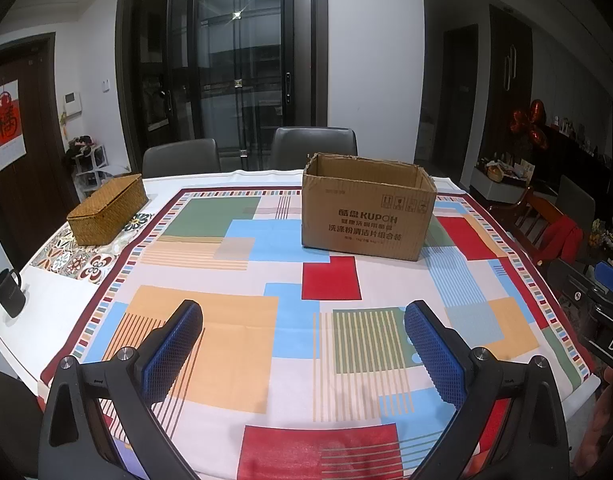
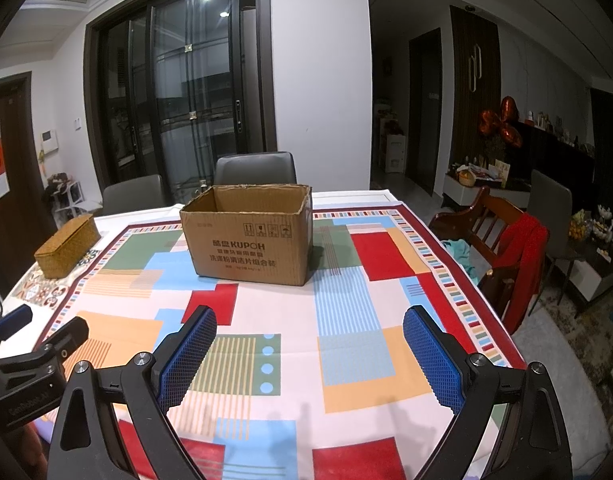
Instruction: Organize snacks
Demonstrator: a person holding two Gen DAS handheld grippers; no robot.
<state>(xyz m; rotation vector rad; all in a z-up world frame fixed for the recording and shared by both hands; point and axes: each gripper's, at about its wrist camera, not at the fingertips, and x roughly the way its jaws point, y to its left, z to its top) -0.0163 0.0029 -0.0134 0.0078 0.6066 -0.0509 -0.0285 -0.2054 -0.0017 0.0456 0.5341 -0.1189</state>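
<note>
Left wrist view is showing the left gripper [image 1: 304, 320] hovering over the patterned tablecloth [image 1: 234, 332], jaws spread wide and gripping nothing. Right wrist view is showing the right gripper [image 2: 310, 326] doing likewise, wide apart and empty. No snacks are appearing in either view; whether any are lying inside the open cardboard box [image 1: 368, 210] cannot be told, since its interior floor is hidden. The box is standing upright toward the far side of the table, well apart from both grippers; a closed woven basket [image 1: 106, 210] is sitting at the far left. For the step in hand, judged as locating the snacks, the operator is best advised to be raising one gripper to look down into the box. The box face is reading "KUPOH" above Chinese print too small to transcribe reliably.
</note>
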